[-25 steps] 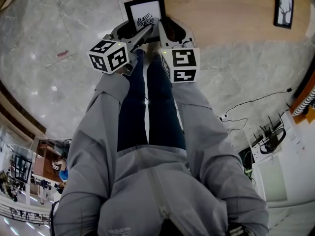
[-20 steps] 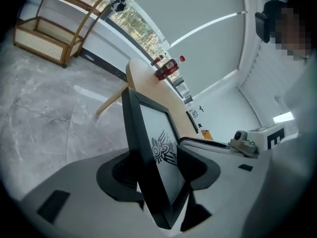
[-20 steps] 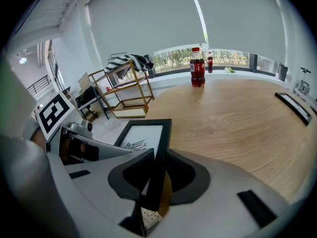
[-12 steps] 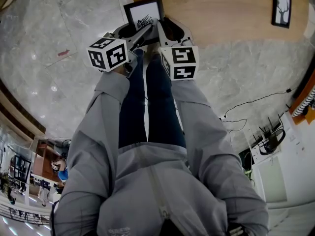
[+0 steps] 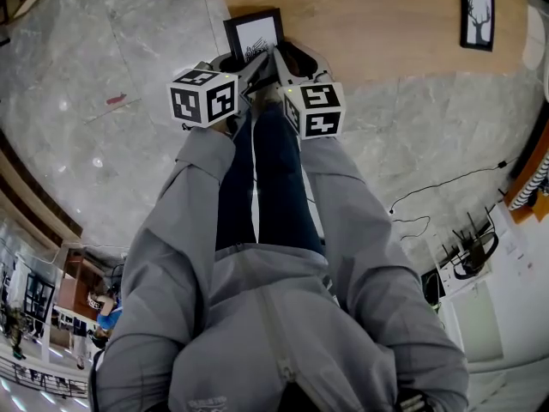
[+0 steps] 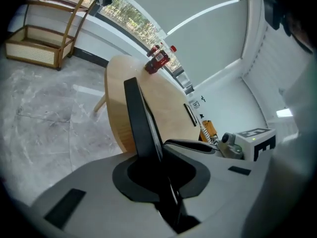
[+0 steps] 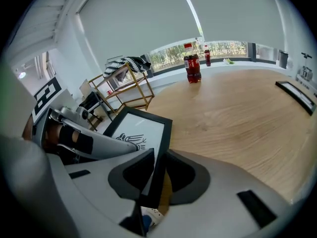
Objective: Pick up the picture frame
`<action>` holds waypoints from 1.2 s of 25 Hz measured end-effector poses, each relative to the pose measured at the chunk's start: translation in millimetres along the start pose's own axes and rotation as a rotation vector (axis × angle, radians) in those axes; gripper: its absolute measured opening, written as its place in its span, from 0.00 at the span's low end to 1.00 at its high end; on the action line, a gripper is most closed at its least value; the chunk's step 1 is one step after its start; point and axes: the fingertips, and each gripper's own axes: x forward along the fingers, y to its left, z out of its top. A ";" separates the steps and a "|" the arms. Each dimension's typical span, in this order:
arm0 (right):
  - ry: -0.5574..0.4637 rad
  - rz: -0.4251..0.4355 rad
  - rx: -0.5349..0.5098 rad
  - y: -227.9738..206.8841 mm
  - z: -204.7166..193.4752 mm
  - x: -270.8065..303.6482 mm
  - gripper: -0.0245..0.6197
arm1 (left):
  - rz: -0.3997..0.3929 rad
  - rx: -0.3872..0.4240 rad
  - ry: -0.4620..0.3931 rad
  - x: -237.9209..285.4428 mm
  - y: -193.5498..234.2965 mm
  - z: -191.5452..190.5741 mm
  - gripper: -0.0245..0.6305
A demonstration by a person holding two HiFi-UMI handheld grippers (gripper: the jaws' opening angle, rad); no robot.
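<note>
Right gripper point(image 7: 157, 168) clamps the frame point(image 7: 137, 133); left gripper point(image 6: 159, 150) jaws closing on it. Lift both evenly, level, clear of the table point(image 5: 386, 24).

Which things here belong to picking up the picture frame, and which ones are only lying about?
Belongs to the job:
picture frame at the table edge
left gripper, fingers closing with the frame between them
right gripper, clamped on the frame

Just lying about:
second picture frame farther along the table
two red-labelled bottles
rattan rack
</note>
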 end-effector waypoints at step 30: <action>-0.003 -0.208 0.007 -25.9 74.0 -201.8 0.09 | 0.290 0.261 0.143 -43.7 -124.1 41.4 0.07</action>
